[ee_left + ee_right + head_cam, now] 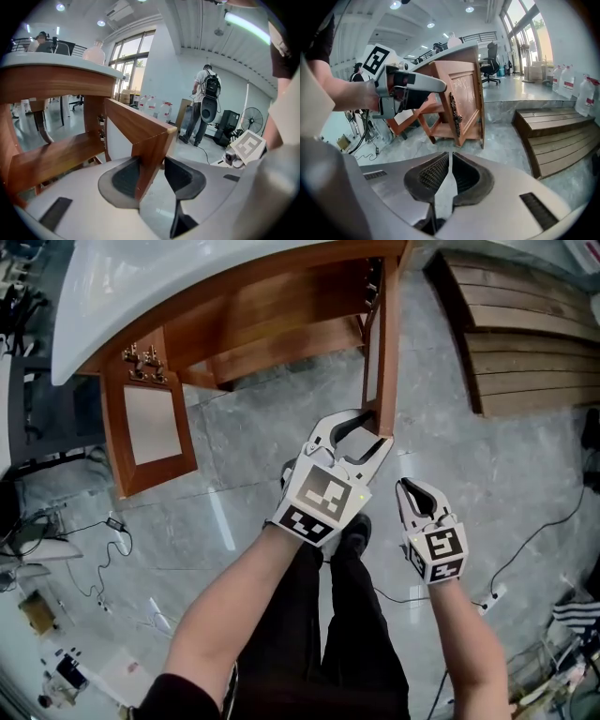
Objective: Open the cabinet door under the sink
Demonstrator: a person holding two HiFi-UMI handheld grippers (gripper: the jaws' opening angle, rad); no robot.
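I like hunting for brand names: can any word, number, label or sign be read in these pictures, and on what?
No word or number can be read anywhere.
The cube on the left gripper and the cube on the right gripper: black-and-white square patterns, no letters.
The water jugs: red labels, too small to read.
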